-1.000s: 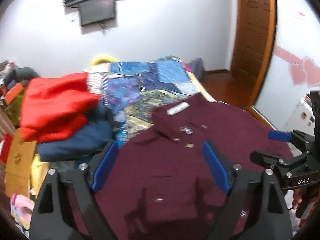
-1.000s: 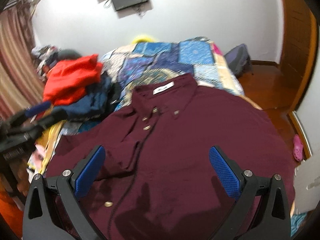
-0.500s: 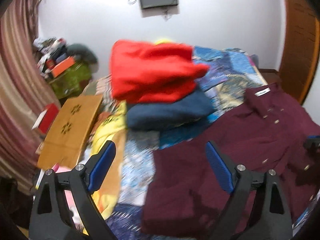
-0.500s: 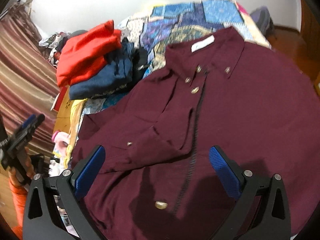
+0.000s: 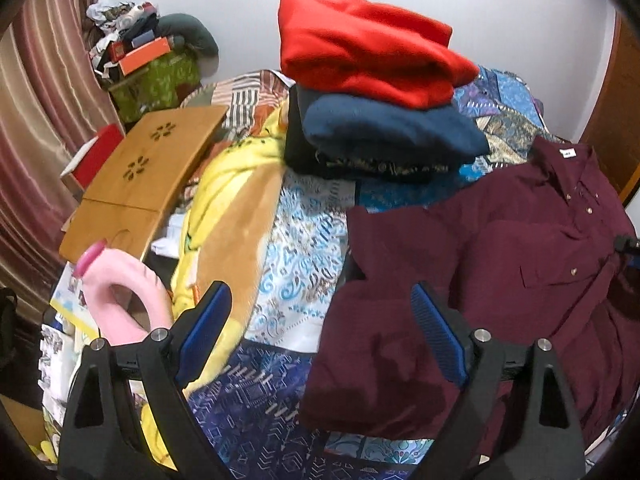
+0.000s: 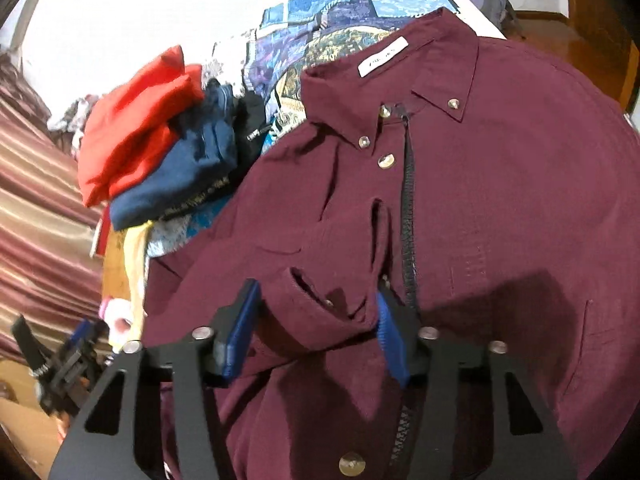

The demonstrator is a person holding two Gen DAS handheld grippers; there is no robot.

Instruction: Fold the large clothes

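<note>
A large maroon button-up shirt (image 6: 500, 184) lies front up on the patchwork bed, collar at the far end; it also shows in the left wrist view (image 5: 500, 248). Its left sleeve is folded across the chest, and the cuff (image 6: 320, 292) lies between my right gripper's (image 6: 316, 336) blue pads, which stand part-closed around it without clamping. My left gripper (image 5: 320, 340) is open and empty above the shirt's lower left corner (image 5: 360, 360) and the blue bedspread. The left gripper shows at the lower left of the right wrist view (image 6: 68, 356).
A folded stack, red garment (image 5: 360, 48) on navy ones (image 5: 388, 132), sits on the bed left of the shirt. A yellow blanket (image 5: 228, 208), a pink pillow (image 5: 120, 296), a wooden lap table (image 5: 140, 168) and curtains (image 5: 36, 120) crowd the left side.
My right gripper has dropped onto the shirt and narrowed its jaws around the folded sleeve cuff. My left gripper has swung further left and lower, toward the shirt's lower left corner.
</note>
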